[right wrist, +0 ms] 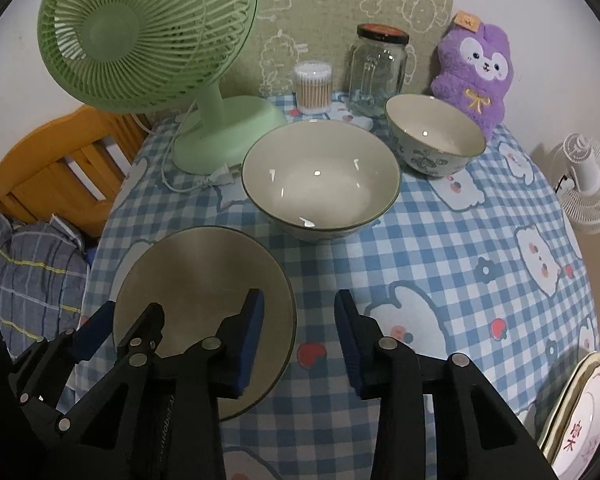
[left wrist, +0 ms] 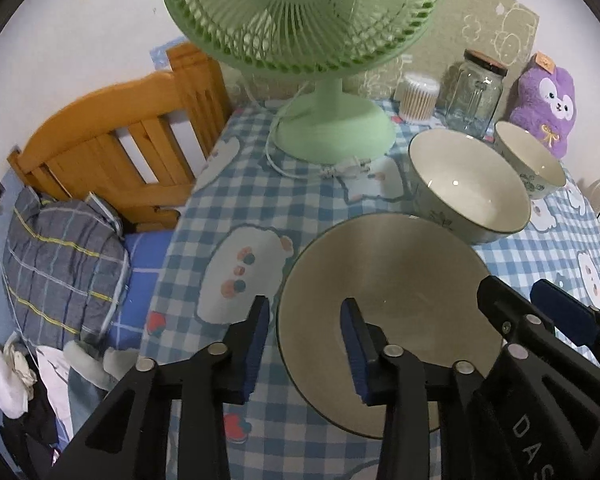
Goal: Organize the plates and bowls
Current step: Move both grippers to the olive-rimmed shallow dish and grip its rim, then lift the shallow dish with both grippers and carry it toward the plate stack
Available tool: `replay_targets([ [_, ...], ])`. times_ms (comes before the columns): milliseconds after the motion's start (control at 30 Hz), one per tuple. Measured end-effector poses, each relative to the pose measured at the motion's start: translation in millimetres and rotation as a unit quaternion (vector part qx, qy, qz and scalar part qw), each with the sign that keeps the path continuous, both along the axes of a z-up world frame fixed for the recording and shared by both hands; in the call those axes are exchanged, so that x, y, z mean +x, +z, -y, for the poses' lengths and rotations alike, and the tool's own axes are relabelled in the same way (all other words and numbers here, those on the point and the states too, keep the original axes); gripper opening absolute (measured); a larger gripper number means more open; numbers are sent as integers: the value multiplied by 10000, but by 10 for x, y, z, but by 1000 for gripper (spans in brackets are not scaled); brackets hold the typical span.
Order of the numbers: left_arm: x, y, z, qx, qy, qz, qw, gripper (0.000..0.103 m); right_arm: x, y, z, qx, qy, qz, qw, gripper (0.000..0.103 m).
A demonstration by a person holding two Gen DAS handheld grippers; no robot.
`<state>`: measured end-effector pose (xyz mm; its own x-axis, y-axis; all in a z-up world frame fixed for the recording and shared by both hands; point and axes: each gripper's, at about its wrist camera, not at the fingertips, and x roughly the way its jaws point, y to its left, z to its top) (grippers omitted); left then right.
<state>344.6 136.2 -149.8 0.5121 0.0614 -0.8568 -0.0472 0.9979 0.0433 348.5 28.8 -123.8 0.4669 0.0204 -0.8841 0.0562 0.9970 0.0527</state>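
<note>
1. Landmark: the grey plate [left wrist: 388, 300], lying flat on the blue checked tablecloth [right wrist: 440, 248] at the near left part of the table.
2. Left gripper [left wrist: 306, 344] straddles the plate's left rim: one blue pad outside over the cloth, the other above the plate's face. Jaws stand part-way apart, a clear gap at both pads; nothing gripped.
3. Right gripper [right wrist: 300, 332] straddles the plate's right rim in the same manner: left pad over the plate, right pad over the cloth. Jaws part-way apart; no pad seen pressing on the rim.
4. Large bowl [right wrist: 320, 176], cream inside with a dark rim, stands upright just beyond the plate, to its far right. Close to it; cannot tell whether they touch.
5. Small bowl [right wrist: 436, 136], blue floral outside, sits further right and beyond the large bowl, apart from it.
6. Green fan [right wrist: 148, 36] stands beyond the plate to the far left; its white cord [left wrist: 300, 164] lies coiled on the cloth between fan base and large bowl.
7. Behind the bowls: cotton swab tub [right wrist: 313, 88], glass jar [right wrist: 378, 72], purple plush toy [right wrist: 476, 76].
8. Patterned plate [right wrist: 584, 412] at the near right table edge, well apart from the grey plate.
9. Wooden bed frame [left wrist: 116, 136] left of the table.
</note>
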Motion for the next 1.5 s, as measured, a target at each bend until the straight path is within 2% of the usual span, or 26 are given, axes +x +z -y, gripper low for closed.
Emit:
replay_targets([
  [100, 19, -38, -7, 3, 3, -21, 10000, 30, 25, -38, -17, -30, -20, -28, 10000, 38],
  [267, 62, -92, -32, -13, 28, -93, 10000, 20, 81, -98, -36, -57, 1, -111, 9999, 19],
  [433, 96, -121, -65, -11, 40, -105, 9999, 14, 113, -132, -67, -25, 23, -150, 9999, 12],
  [1067, 39, -105, -92, -137, -38, -222, 9997, 13, -15, -61, -76, -137, -25, -156, 9998, 12],
  [1500, -239, 117, 92, -149, -52, -112, 9998, 13, -302, 176, 143, -144, -23, -47, 9999, 12],
])
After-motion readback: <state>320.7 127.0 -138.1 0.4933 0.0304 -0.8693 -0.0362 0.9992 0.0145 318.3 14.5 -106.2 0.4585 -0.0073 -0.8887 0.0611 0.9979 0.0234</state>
